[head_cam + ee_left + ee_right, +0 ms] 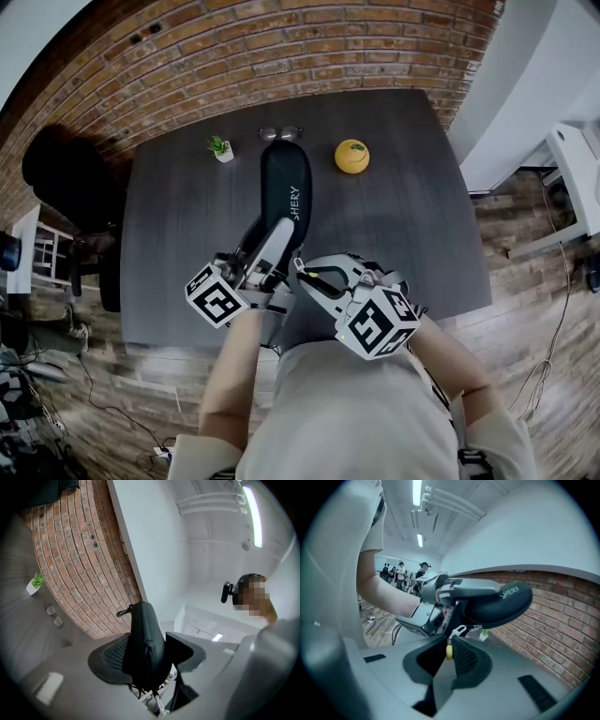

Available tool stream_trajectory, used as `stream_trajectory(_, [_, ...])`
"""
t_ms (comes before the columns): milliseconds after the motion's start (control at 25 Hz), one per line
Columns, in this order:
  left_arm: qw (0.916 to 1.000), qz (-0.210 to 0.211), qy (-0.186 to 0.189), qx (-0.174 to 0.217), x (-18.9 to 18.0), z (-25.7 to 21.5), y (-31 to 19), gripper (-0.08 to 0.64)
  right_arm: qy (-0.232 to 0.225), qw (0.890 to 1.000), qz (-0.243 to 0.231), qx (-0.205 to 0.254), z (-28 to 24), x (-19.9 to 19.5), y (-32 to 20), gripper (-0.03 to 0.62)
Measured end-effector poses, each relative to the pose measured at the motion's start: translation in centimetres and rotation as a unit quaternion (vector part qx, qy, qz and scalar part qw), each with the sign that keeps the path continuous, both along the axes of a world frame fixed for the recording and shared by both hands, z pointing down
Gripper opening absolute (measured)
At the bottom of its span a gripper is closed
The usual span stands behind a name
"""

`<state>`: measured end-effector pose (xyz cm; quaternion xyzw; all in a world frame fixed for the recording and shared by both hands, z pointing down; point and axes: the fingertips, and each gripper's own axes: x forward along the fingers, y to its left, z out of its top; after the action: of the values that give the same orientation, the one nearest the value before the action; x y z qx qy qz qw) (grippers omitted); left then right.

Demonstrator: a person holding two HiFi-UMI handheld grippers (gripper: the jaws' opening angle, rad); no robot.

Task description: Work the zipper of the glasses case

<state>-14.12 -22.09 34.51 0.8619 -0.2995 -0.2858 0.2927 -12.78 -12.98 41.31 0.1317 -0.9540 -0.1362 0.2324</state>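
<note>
A black glasses case (286,192) with white lettering is lifted off the dark table (178,216), its far end pointing away from me. My left gripper (261,267) is shut on the case's near end. In the left gripper view the case (145,639) stands wedged between both pads, a clip at its far tip. My right gripper (307,274) meets the same end from the right. In the right gripper view its jaws (449,654) are shut on the small yellow zipper pull (449,650), which hangs by a white loop under the case (501,603).
A pair of glasses (279,133) lies at the table's far edge. A small potted plant (221,147) stands to their left and a yellow round object (352,156) to their right. A brick wall (281,56) runs behind the table, and a dark chair (66,173) sits at the left.
</note>
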Motion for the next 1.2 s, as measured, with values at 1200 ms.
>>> stream_trajectory(1200, [0.9968, 0.054, -0.058, -0.012, 1.8, 2.1, 2.2, 0.269, 0.006, 0.989, 0.139, 0.041, -3.1, 9.5, -7.4, 0.038])
